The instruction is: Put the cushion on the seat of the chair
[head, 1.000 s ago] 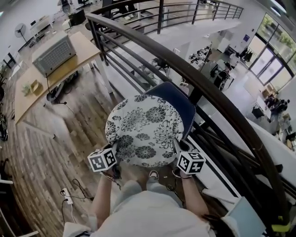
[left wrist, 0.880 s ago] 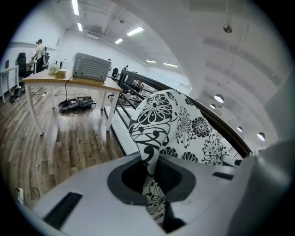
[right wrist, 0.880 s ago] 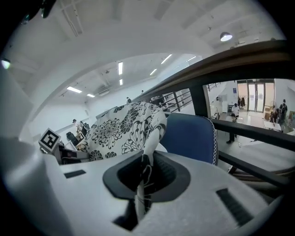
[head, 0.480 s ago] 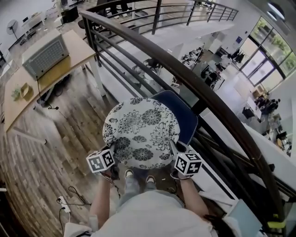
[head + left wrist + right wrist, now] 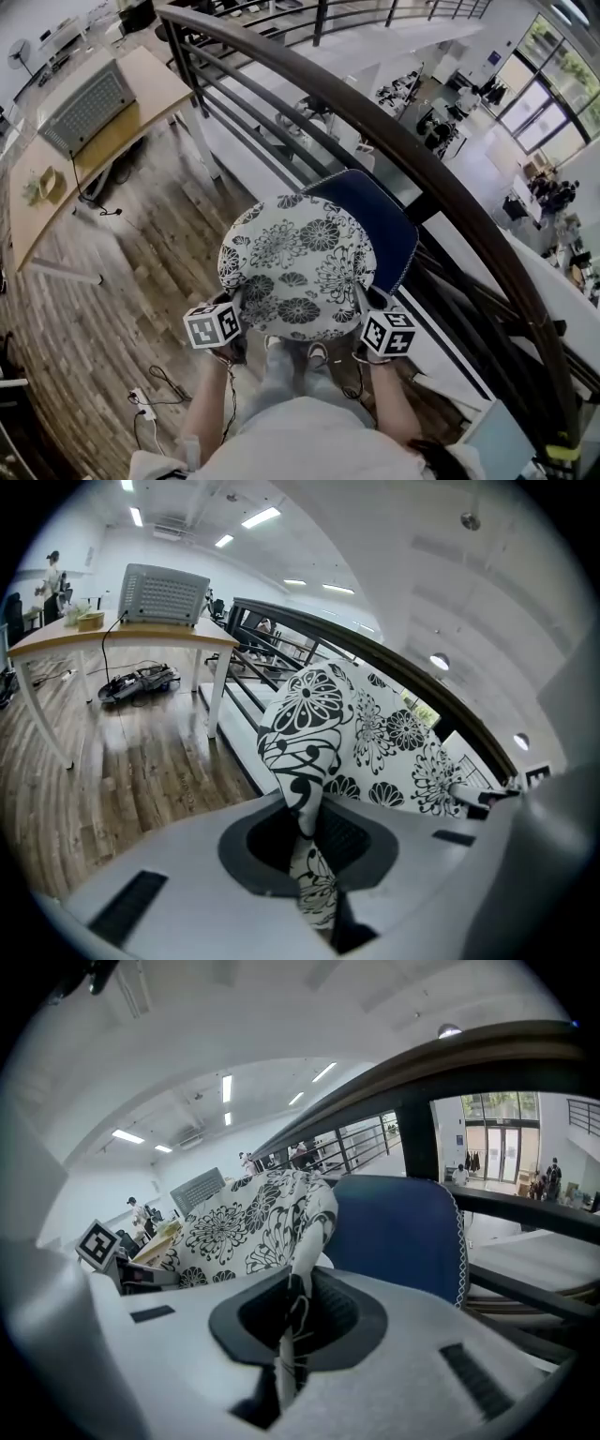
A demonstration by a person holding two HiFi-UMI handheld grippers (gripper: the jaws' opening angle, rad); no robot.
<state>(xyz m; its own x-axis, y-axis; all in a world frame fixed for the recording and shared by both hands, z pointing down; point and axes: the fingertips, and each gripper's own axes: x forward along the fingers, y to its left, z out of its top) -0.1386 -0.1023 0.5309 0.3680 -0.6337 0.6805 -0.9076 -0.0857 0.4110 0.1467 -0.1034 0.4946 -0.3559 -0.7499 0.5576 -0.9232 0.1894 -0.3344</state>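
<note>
Head view: floral cushion point(image 5: 296, 265) hung over blue chair point(image 5: 380, 223). Left gripper point(image 5: 232, 323) and right gripper point(image 5: 367, 314) each clamped its edge fabric.

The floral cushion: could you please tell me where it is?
The cushion is at the head view's centre, its near edges pinched by the left gripper and right gripper, in front of the blue chair.

A grey grilled box point(image 5: 86, 105) sits on a wooden table point(image 5: 157, 87) (dark railing point(image 5: 375, 124) nearby).
</note>
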